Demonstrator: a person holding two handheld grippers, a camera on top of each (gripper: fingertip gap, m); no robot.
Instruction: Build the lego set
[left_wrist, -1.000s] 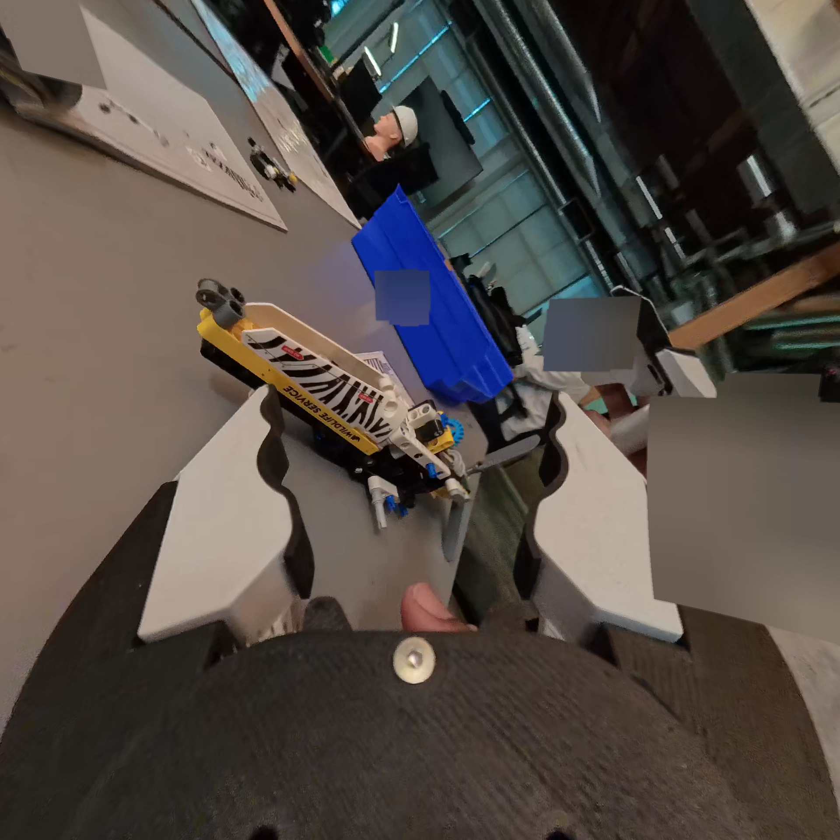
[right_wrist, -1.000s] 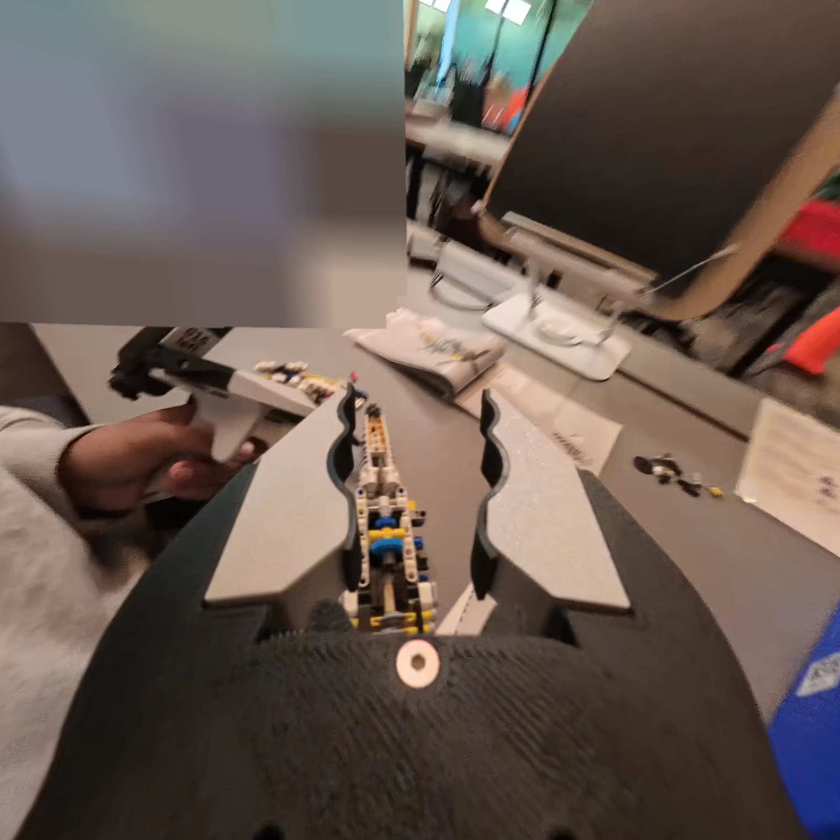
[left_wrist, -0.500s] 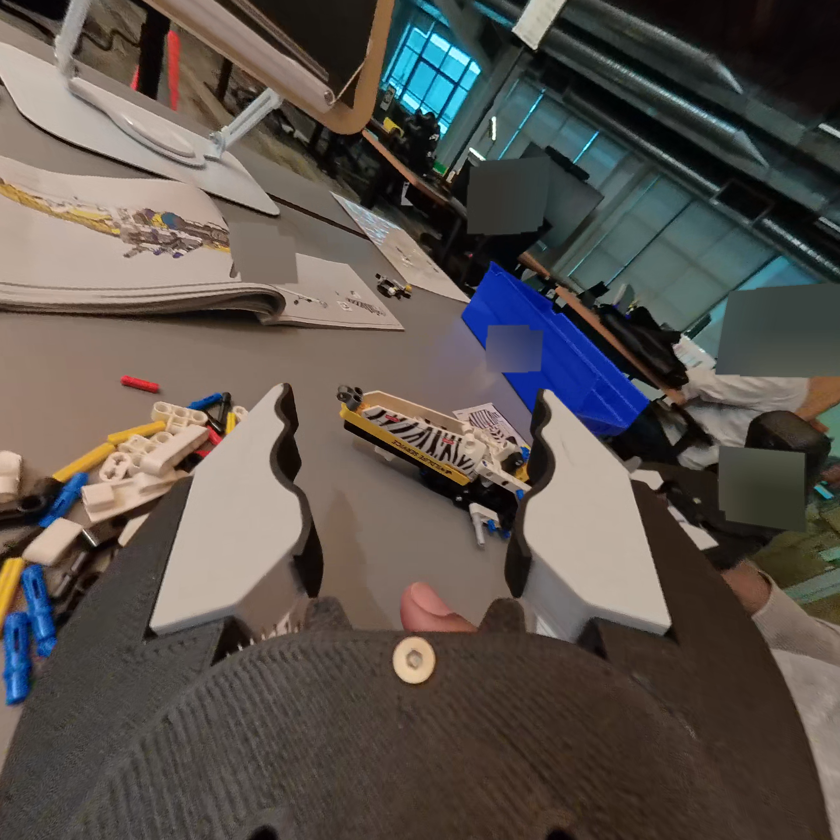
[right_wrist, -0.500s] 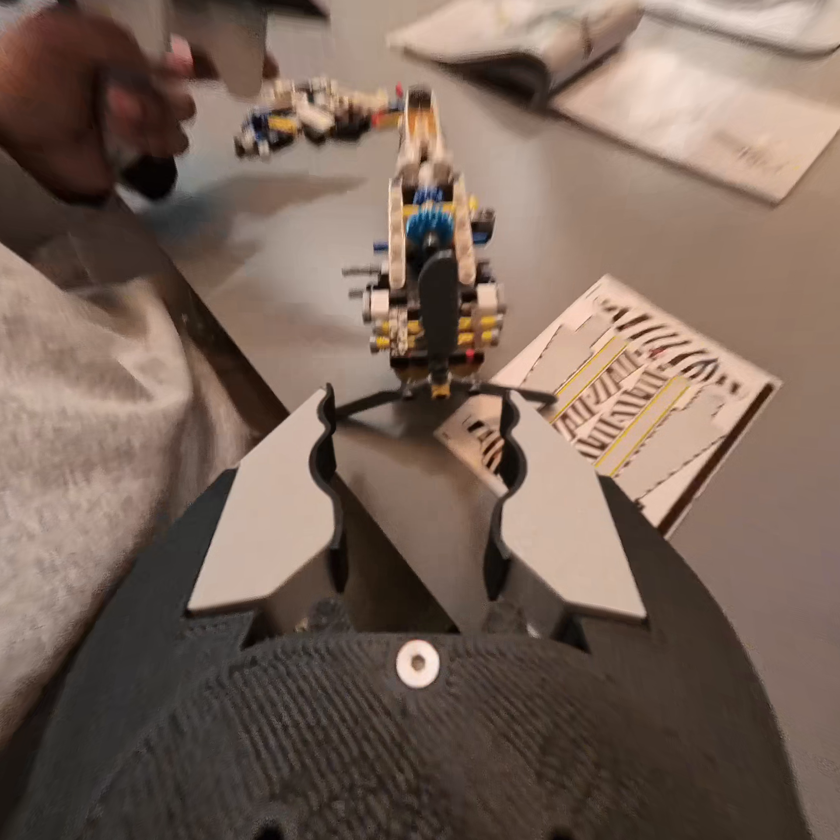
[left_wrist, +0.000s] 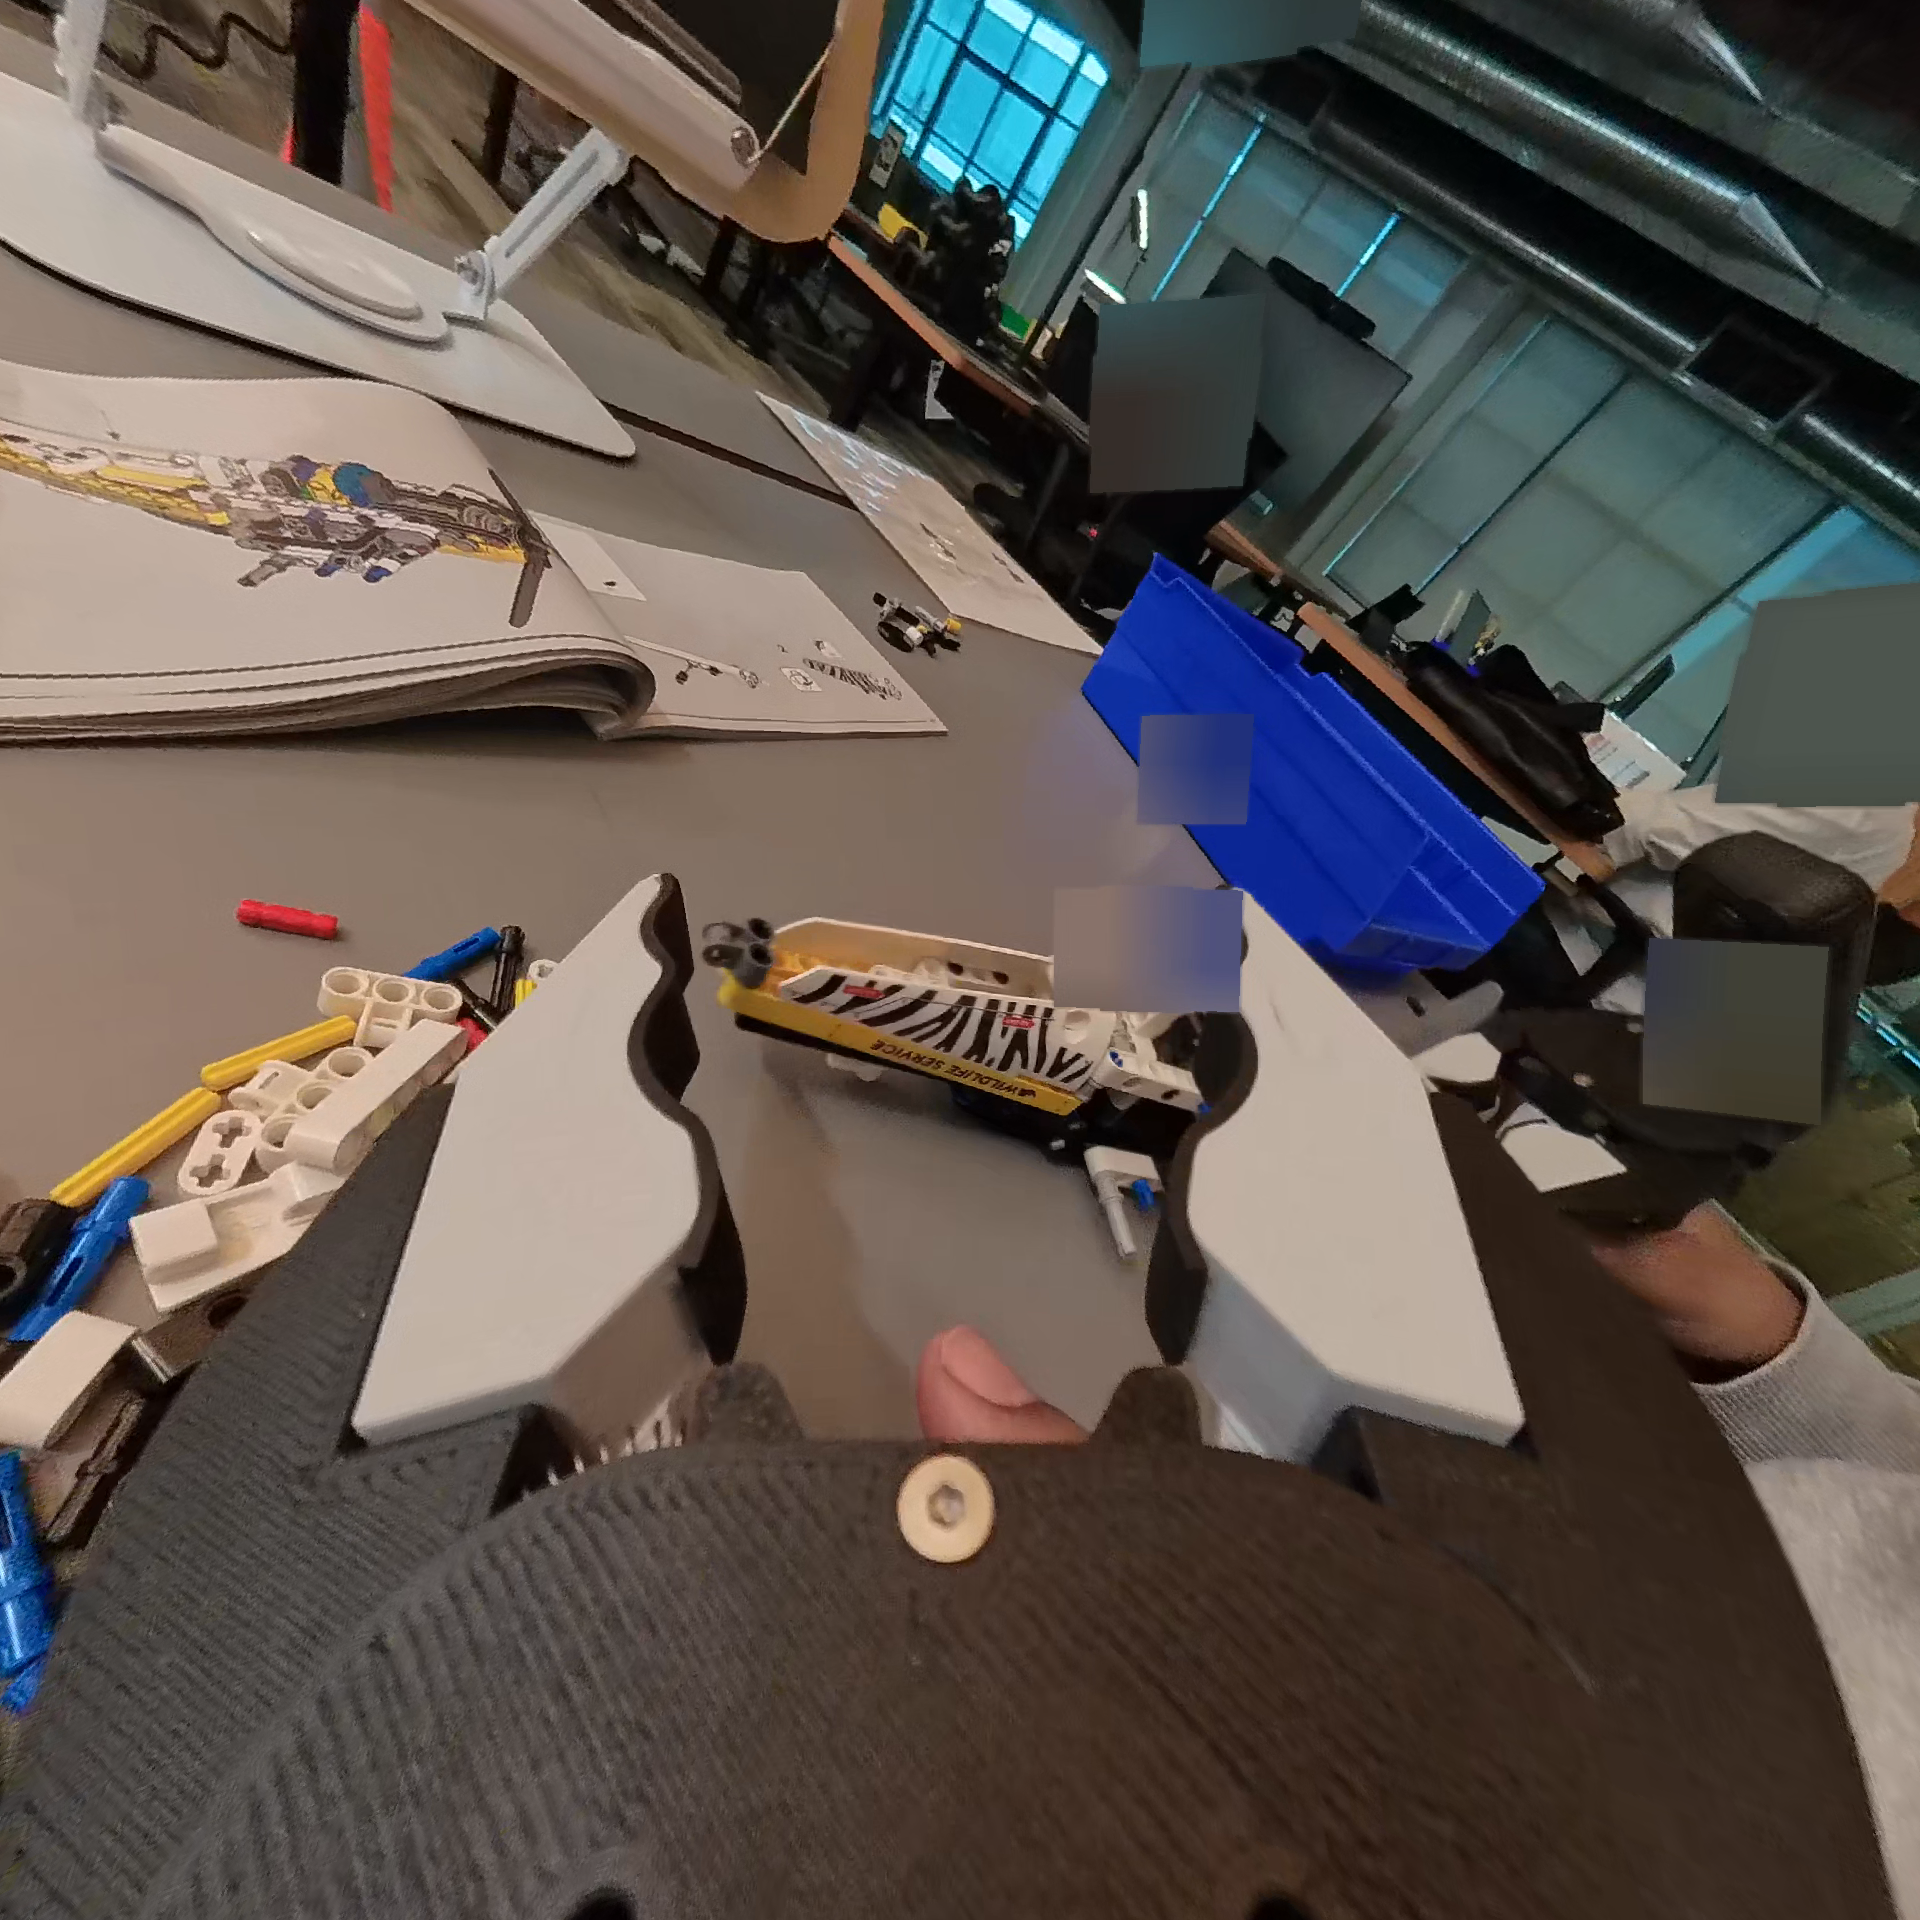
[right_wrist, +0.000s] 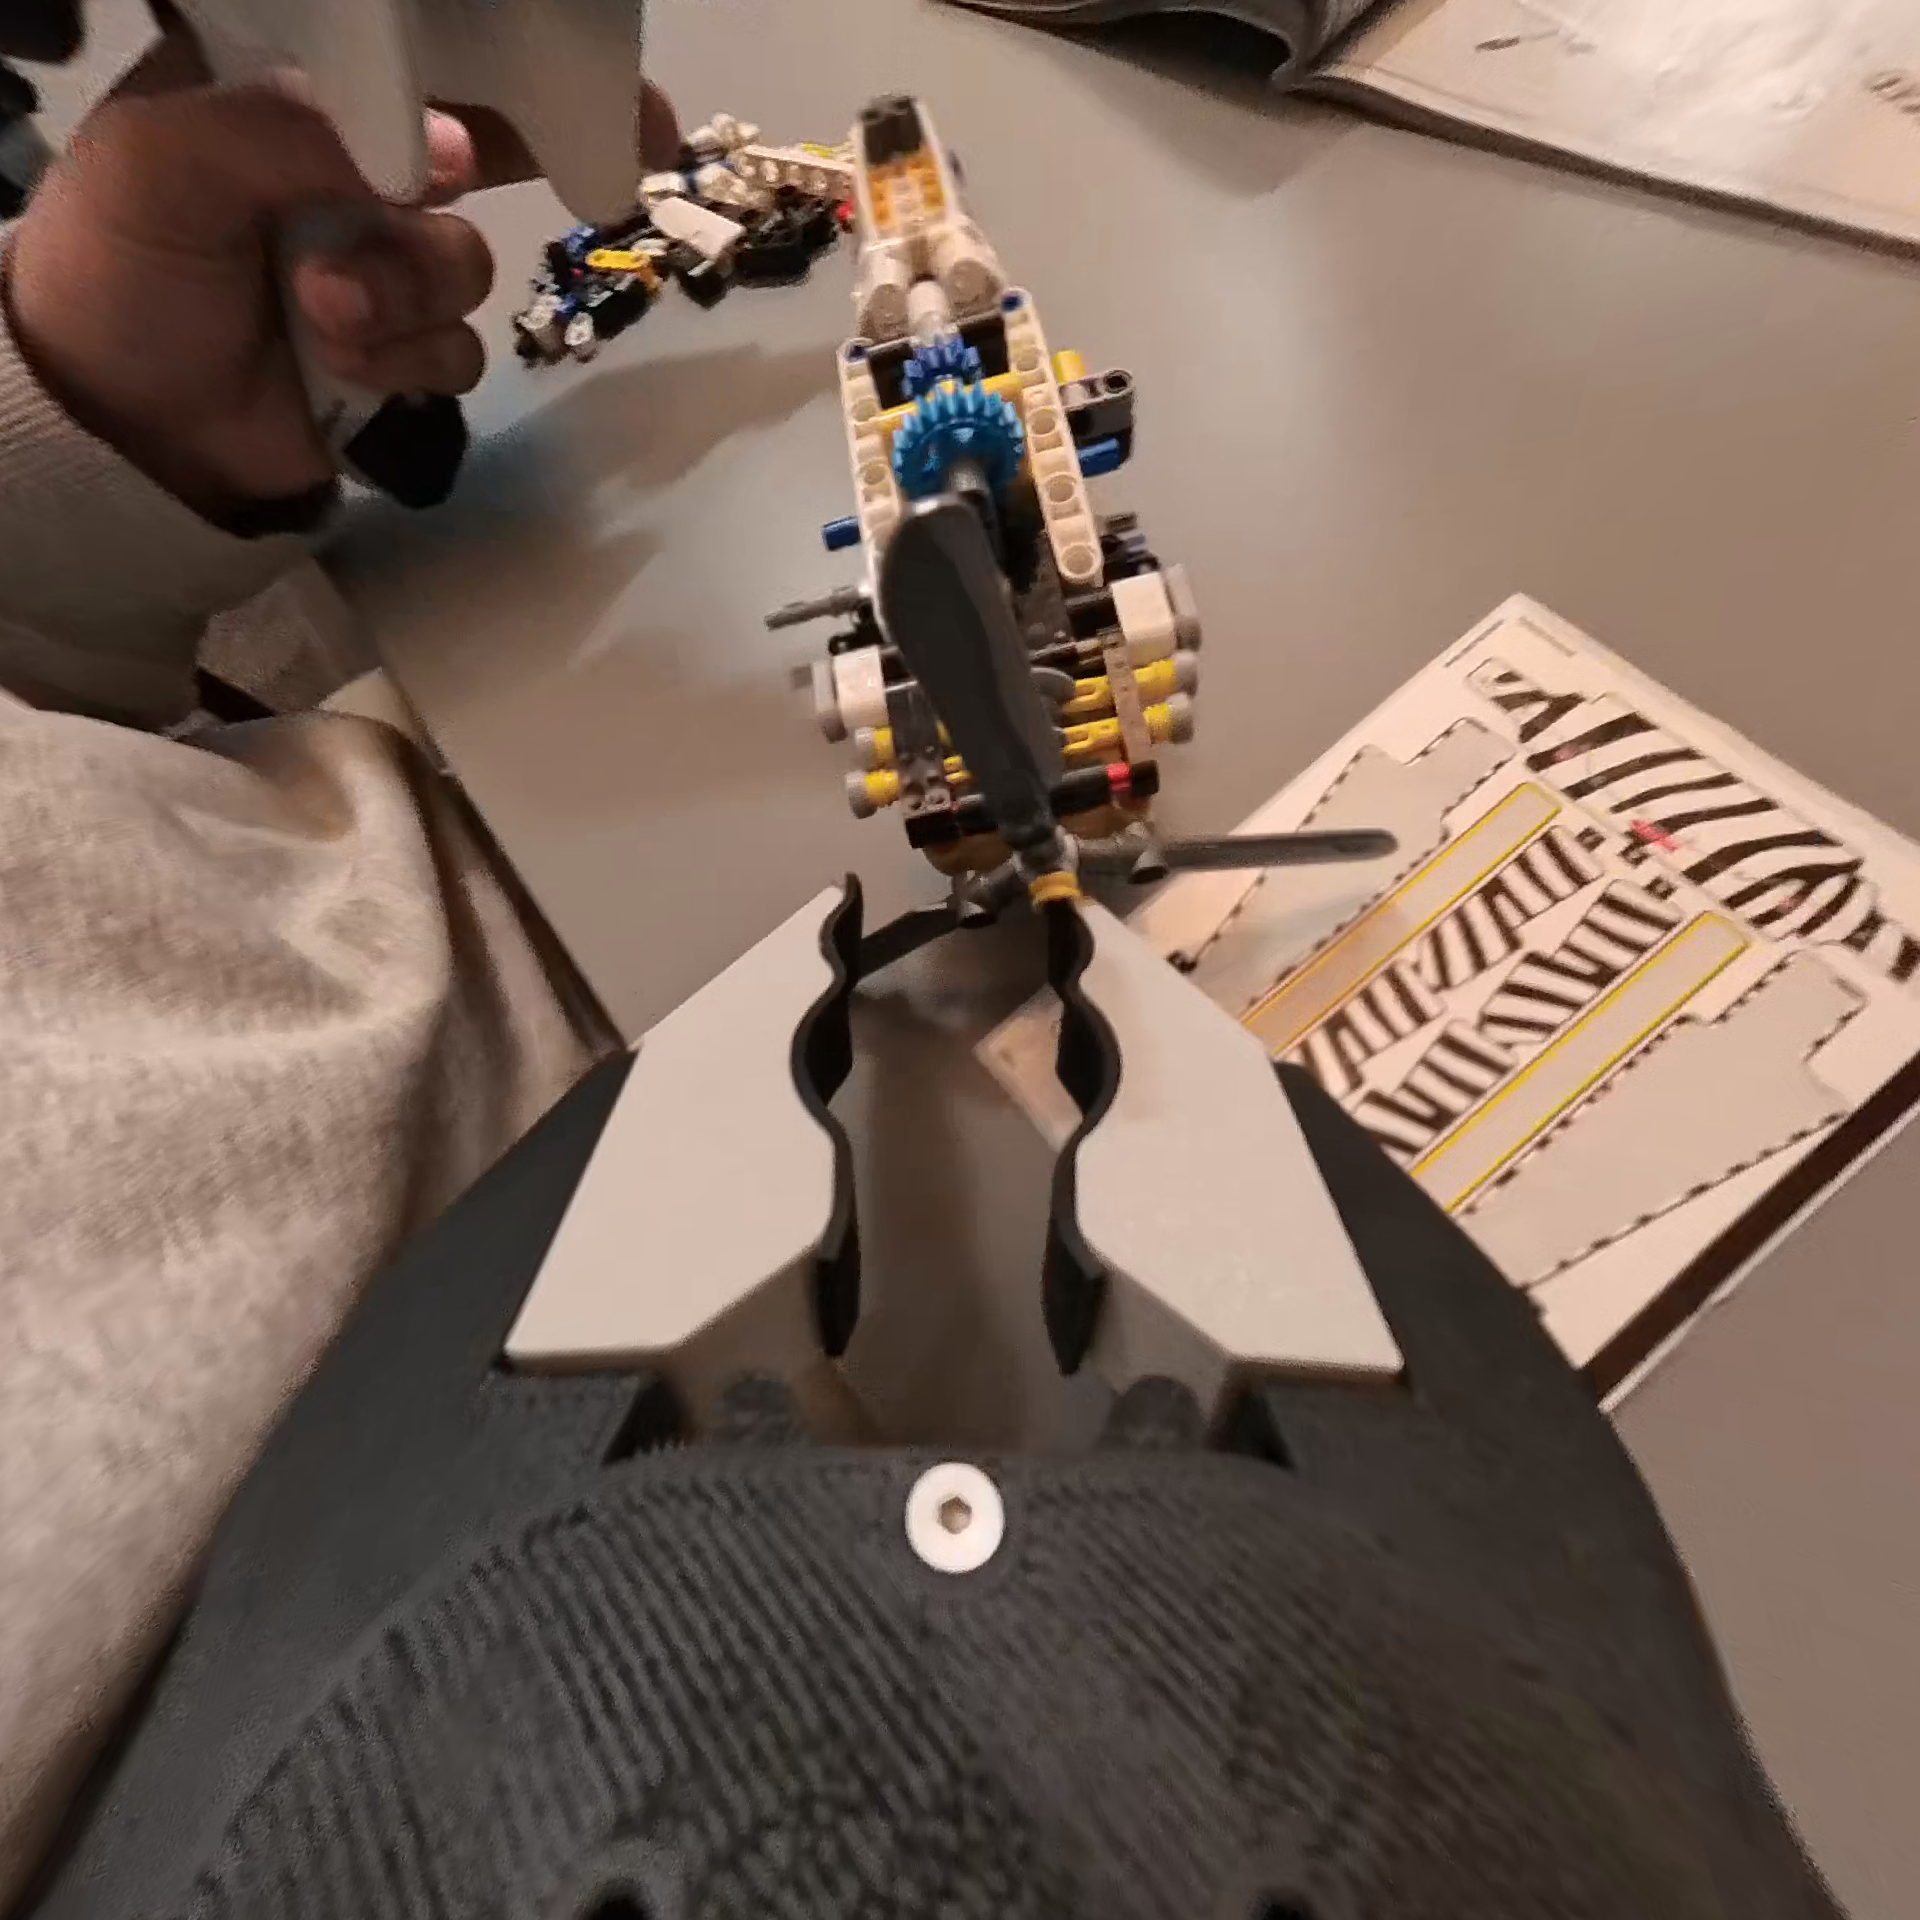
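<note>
Only the right wrist view shows the sticker sheet; both tools gape empty.

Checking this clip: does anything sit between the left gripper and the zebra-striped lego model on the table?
Nothing visible does. The left gripper is open, and only bare grey table lies between its fingers and the zebra-striped lego model. The loose lego pieces lie off to the left, outside that path.

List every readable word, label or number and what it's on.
Yellow-and-white zebra-striped lego model: black lettering along its yellow side strip; I won't quote writing.
Open white instruction booklet: print too small to read.
Zebra-striped cardboard sticker sheet: stripes only, no words legible.
</note>
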